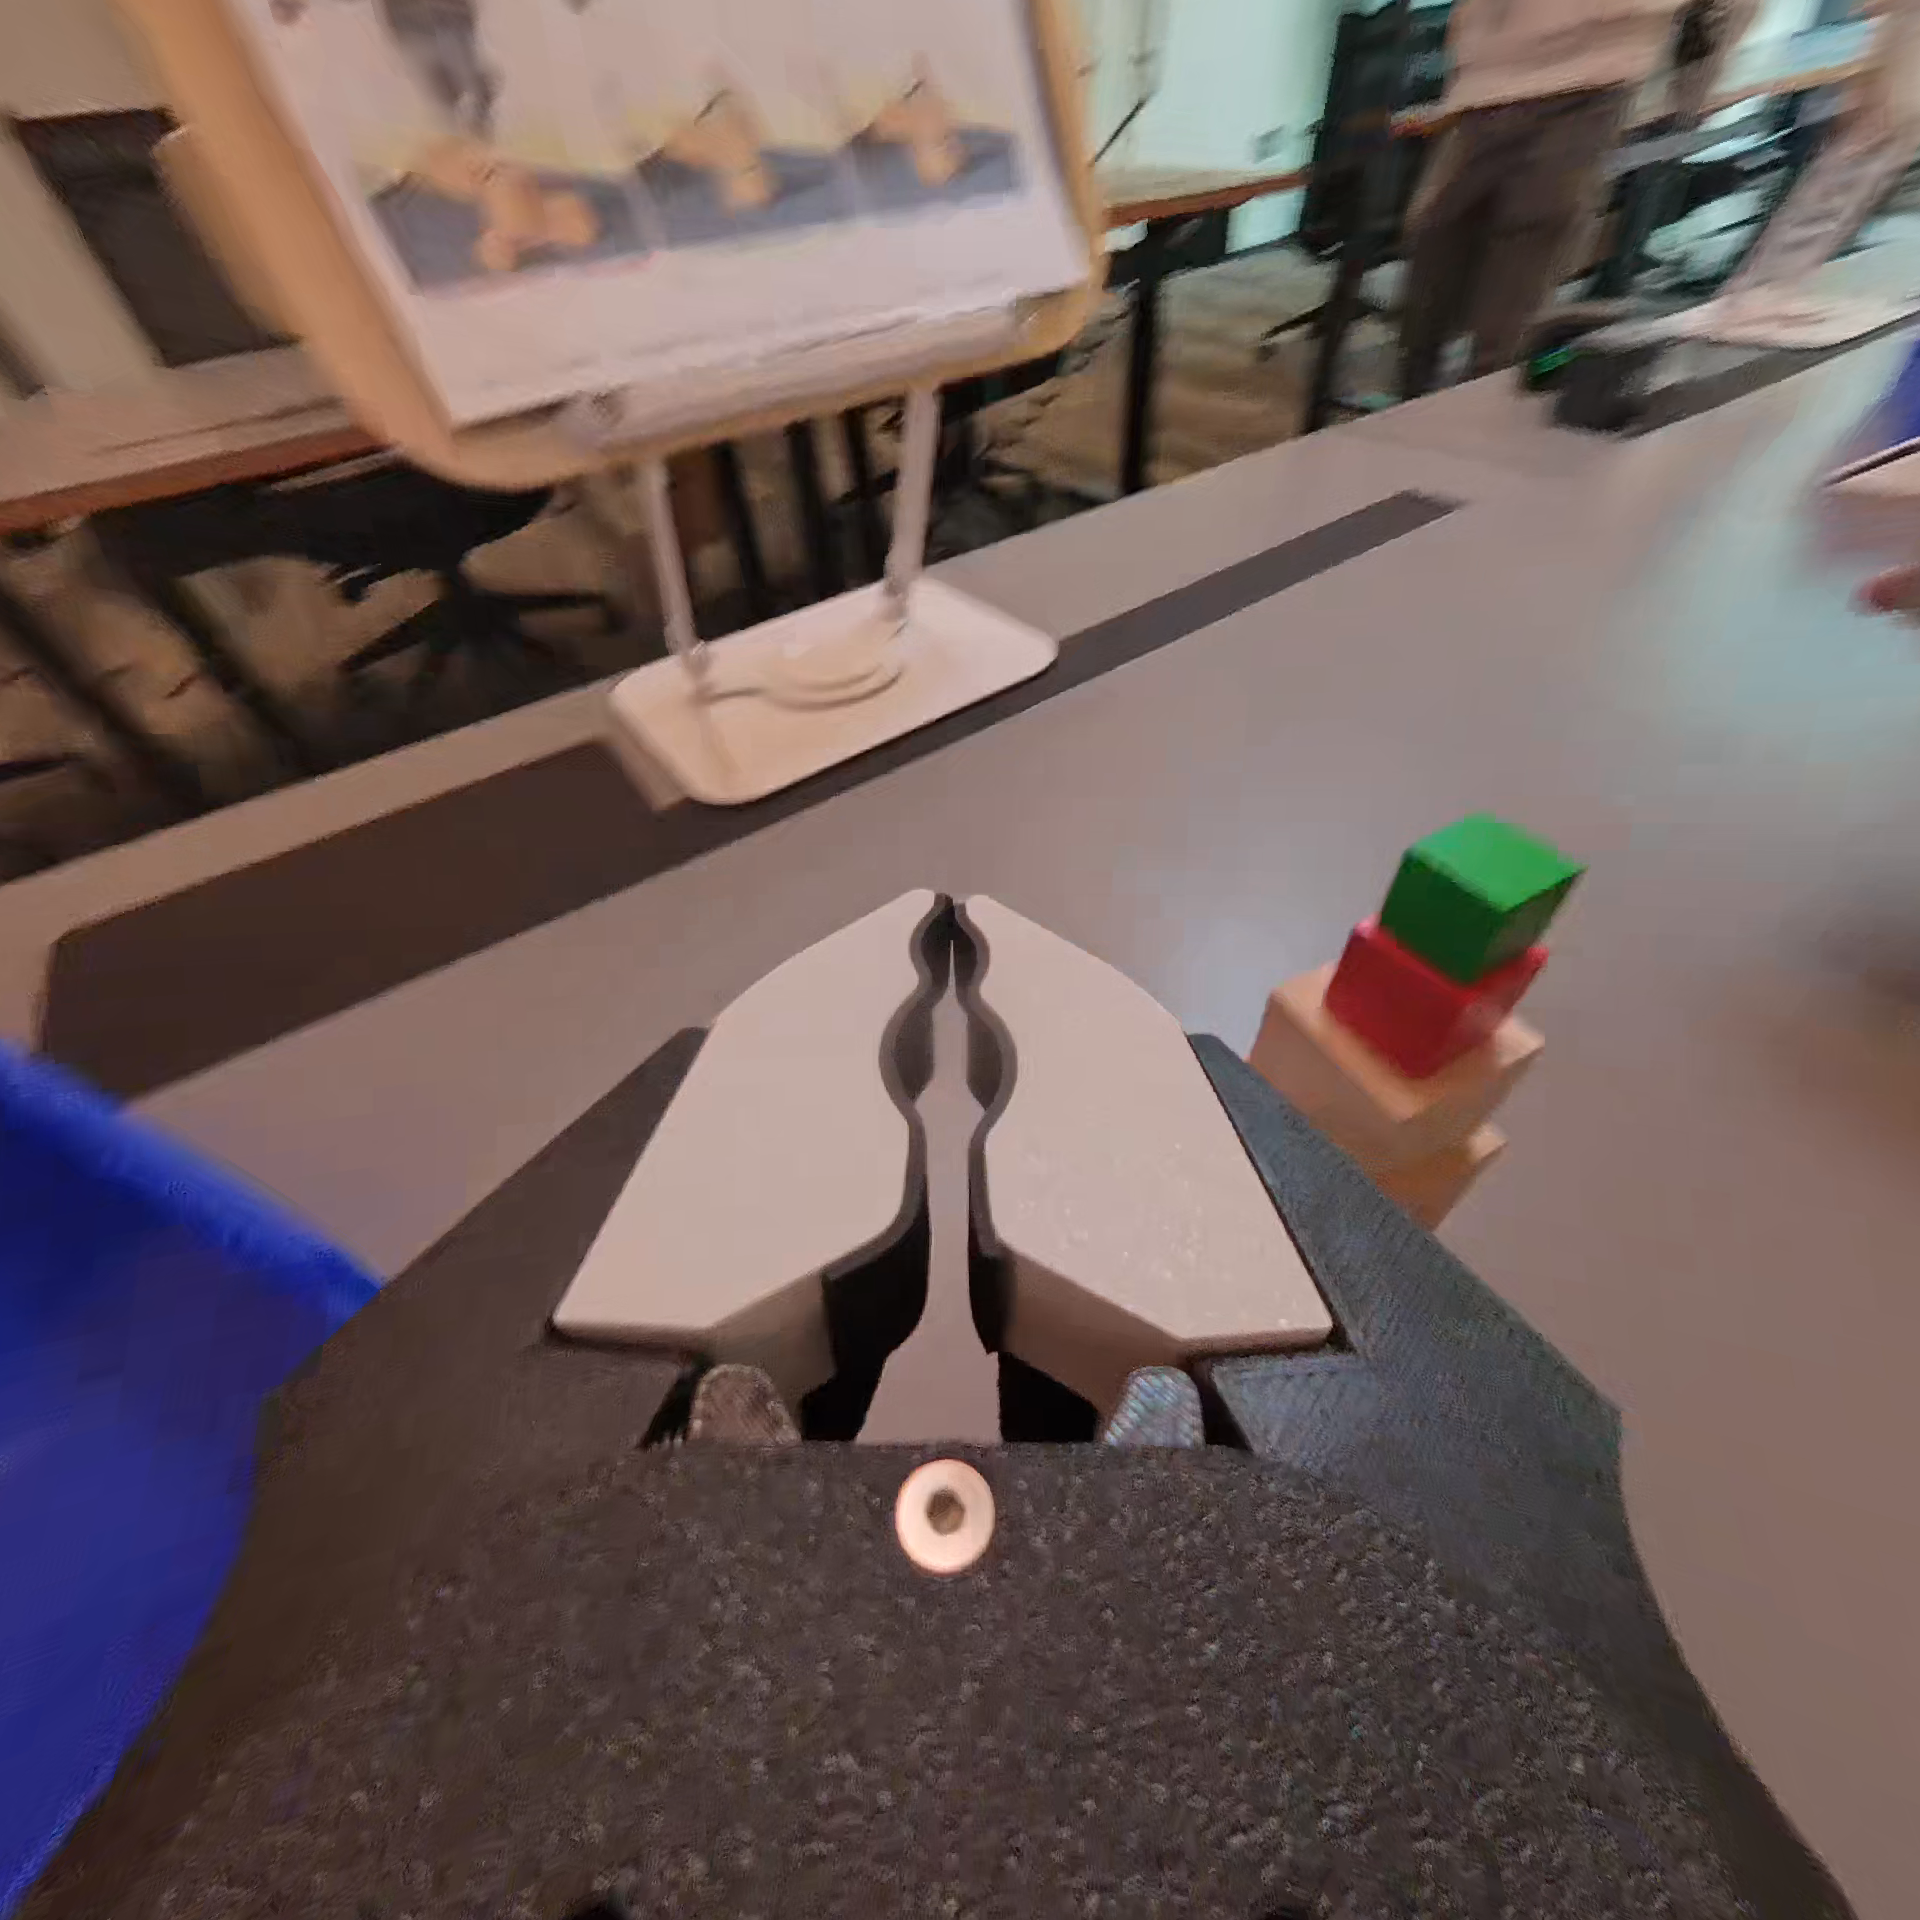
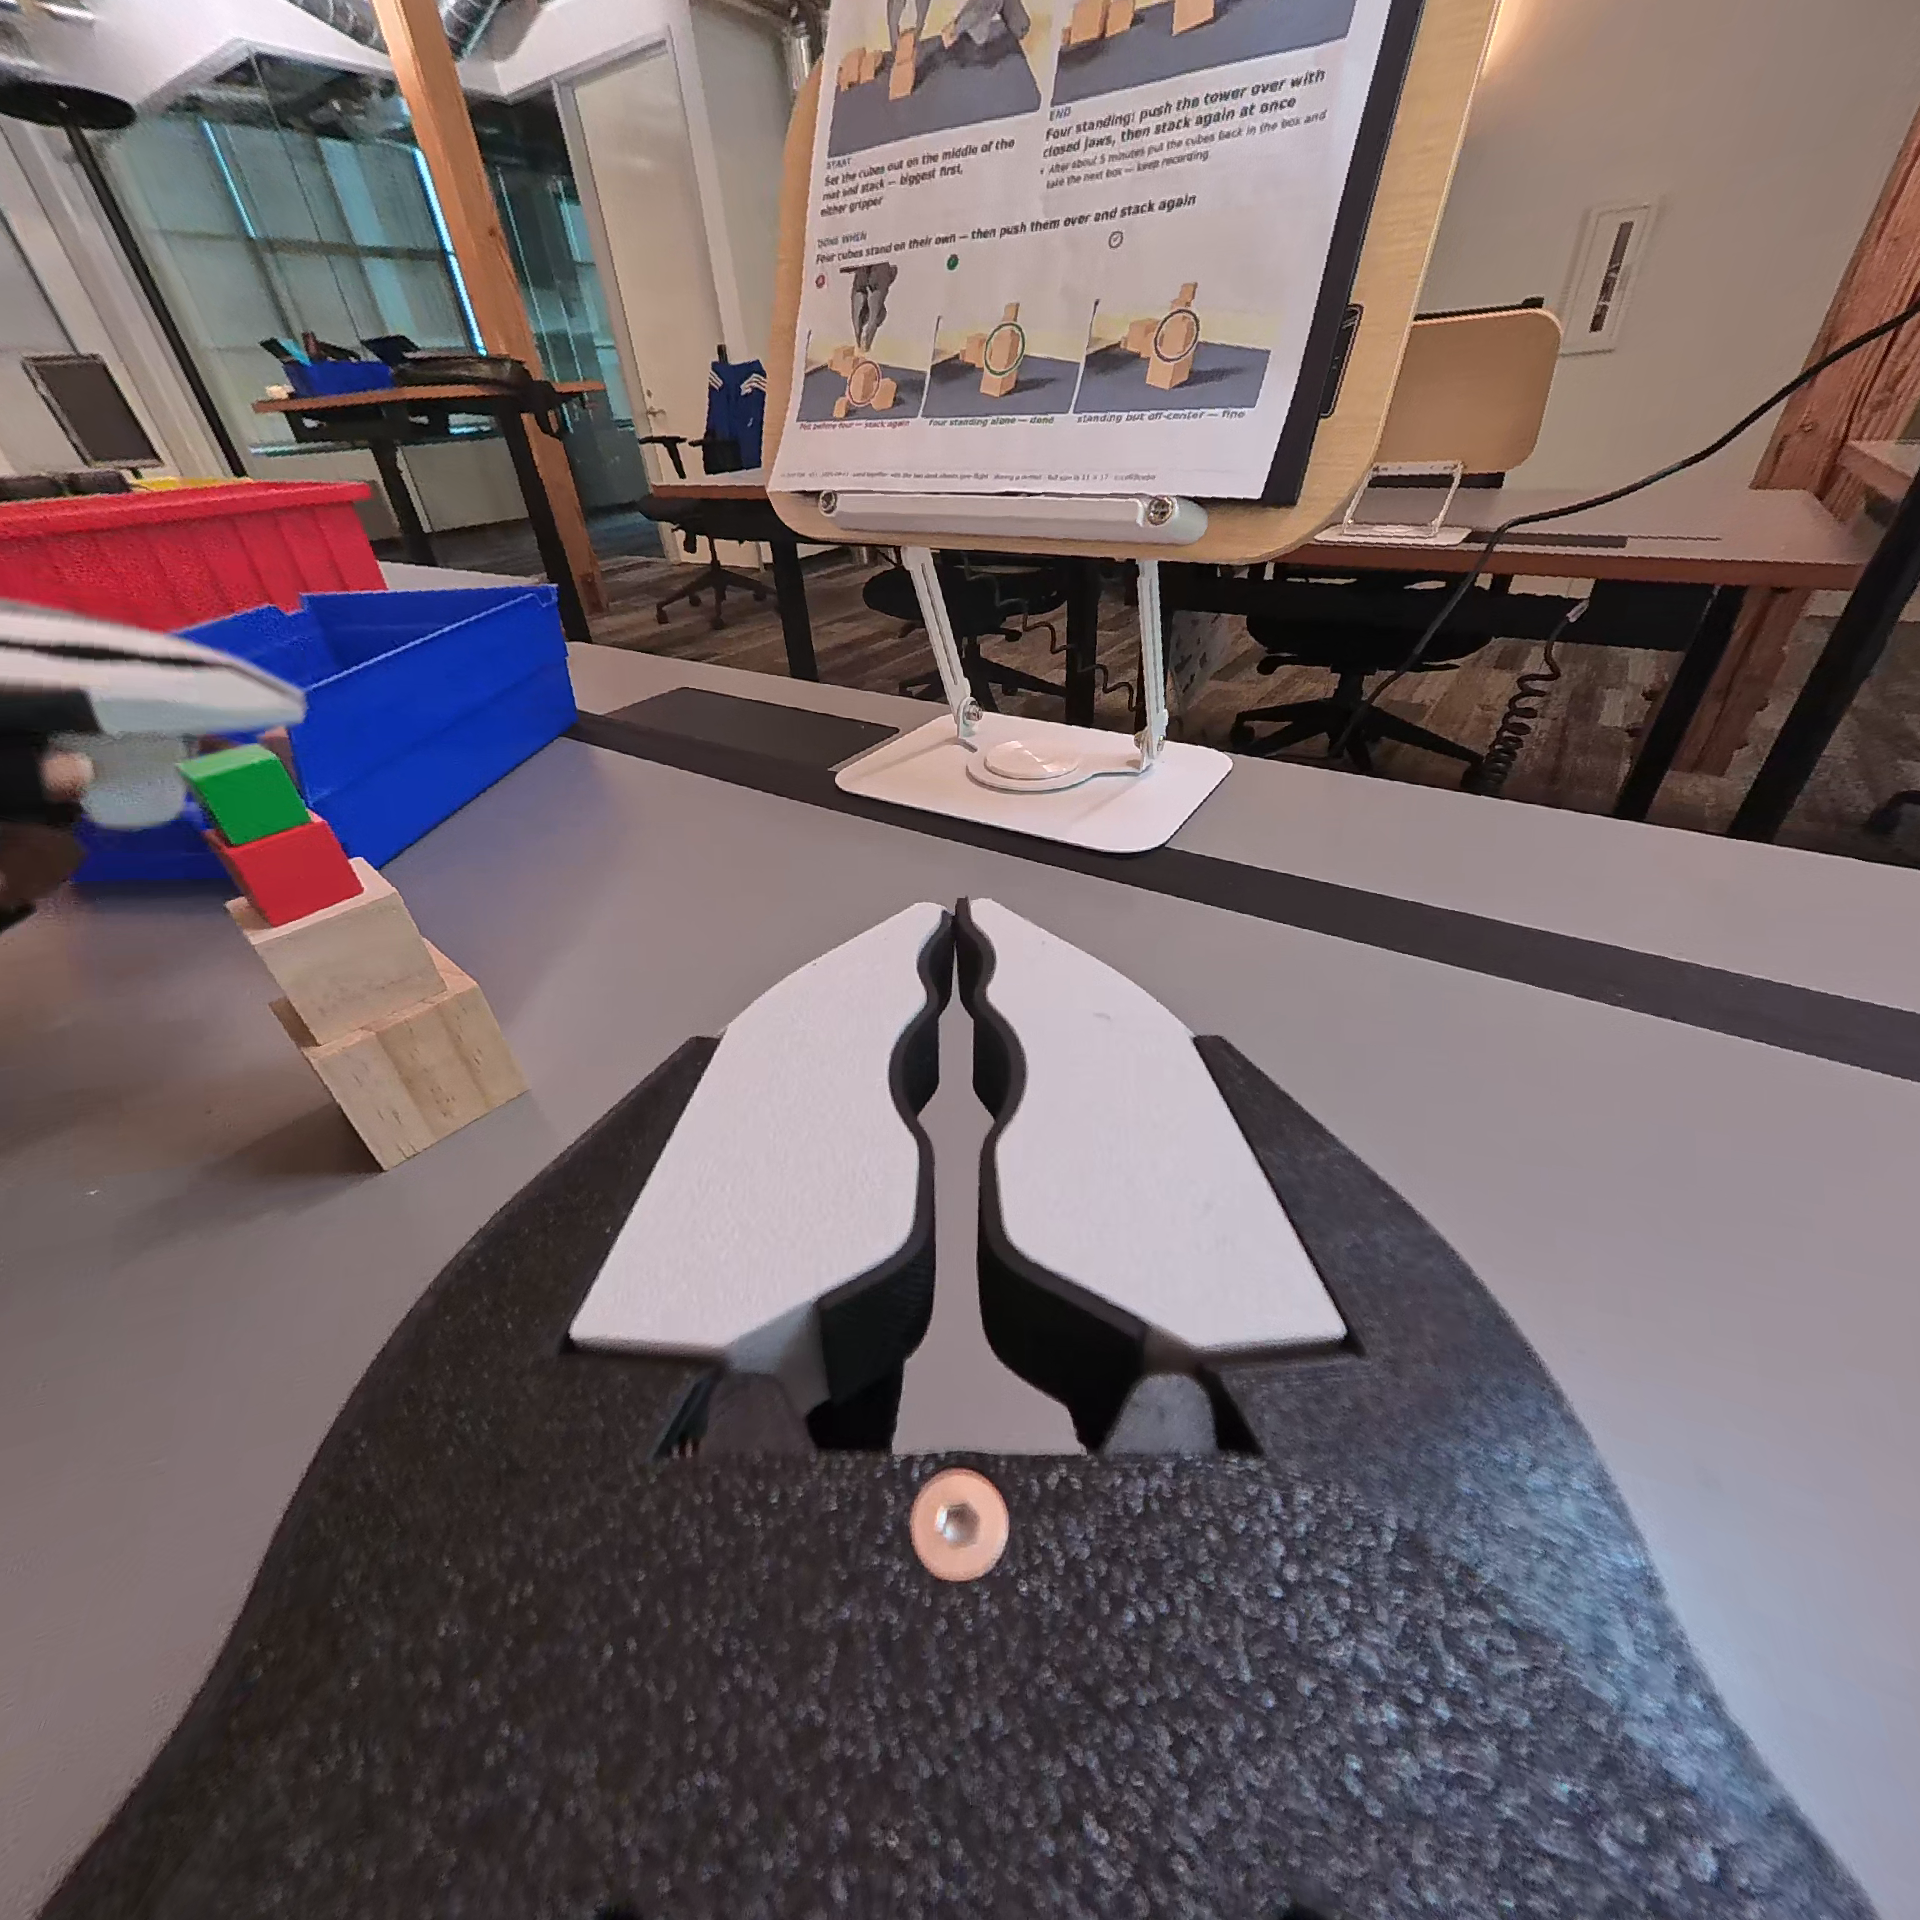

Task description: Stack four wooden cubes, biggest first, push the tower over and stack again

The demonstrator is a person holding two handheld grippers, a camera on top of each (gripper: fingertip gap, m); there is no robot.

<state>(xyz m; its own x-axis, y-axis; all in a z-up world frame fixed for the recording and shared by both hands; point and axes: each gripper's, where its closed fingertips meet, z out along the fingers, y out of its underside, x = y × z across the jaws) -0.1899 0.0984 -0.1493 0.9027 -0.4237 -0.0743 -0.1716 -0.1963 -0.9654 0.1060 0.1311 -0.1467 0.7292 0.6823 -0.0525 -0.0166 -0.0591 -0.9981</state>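
Hovering over the grey table (image 1: 1351,644), the left gripper (image 1: 948,920) had its pale fingers (image 1: 790,1122) pressed tip to tip with nothing between them. Just to its right stood a four-block tower — a green cube (image 1: 1481,894) on a red cube (image 1: 1429,997), on two plain wooden blocks (image 1: 1382,1091), each layer set a little askew. A blue bin (image 1: 125,1351) lay close at its left. The right gripper (image 2: 956,914) also had its fingers (image 2: 821,1122) closed together on nothing; it pointed at the white base of a document stand (image 2: 1039,779), well apart from the tower. From that side the left gripper showed near the green cube, seemingly not touching it. By my reading the stack stood complete and unheld, with both grippers clear of it.
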